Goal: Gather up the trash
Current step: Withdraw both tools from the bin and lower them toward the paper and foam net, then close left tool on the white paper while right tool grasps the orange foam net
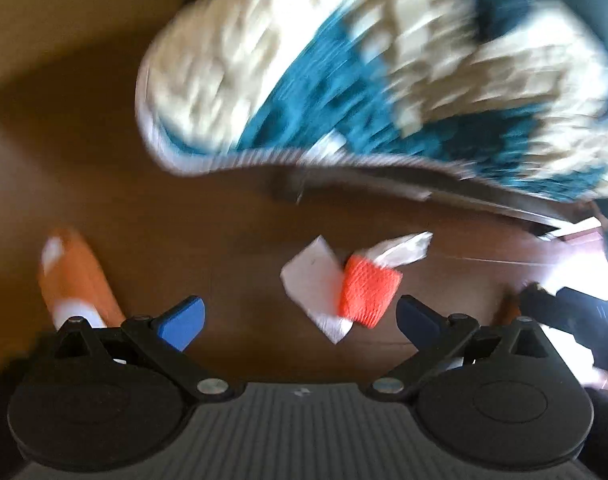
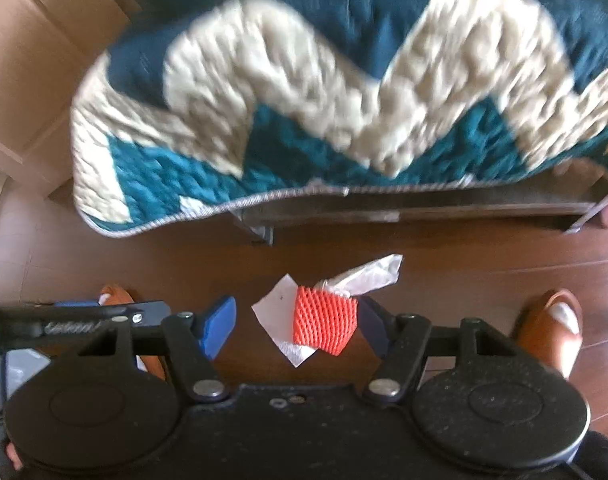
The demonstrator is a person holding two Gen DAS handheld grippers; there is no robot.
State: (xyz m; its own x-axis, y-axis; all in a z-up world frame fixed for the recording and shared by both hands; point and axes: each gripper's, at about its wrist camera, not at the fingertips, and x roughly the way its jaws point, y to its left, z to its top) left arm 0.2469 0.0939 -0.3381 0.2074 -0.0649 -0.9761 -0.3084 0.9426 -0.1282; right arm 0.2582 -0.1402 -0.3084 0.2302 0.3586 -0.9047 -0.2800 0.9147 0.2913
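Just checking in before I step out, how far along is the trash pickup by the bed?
Nothing looks collected yet. Both the left gripper and right gripper are open and empty, pointing down over the pile. Left to pick up from the floor: the orange foam net, white paper and crumpled plastic.

No text can be read for certain; the one trace of lettering is a pale, slanted word on the black bar of the left gripper, seen at the near left of the right wrist view, too blurred to make out. A small pale mark on the grey ribbed body in the left wrist view is likewise illegible
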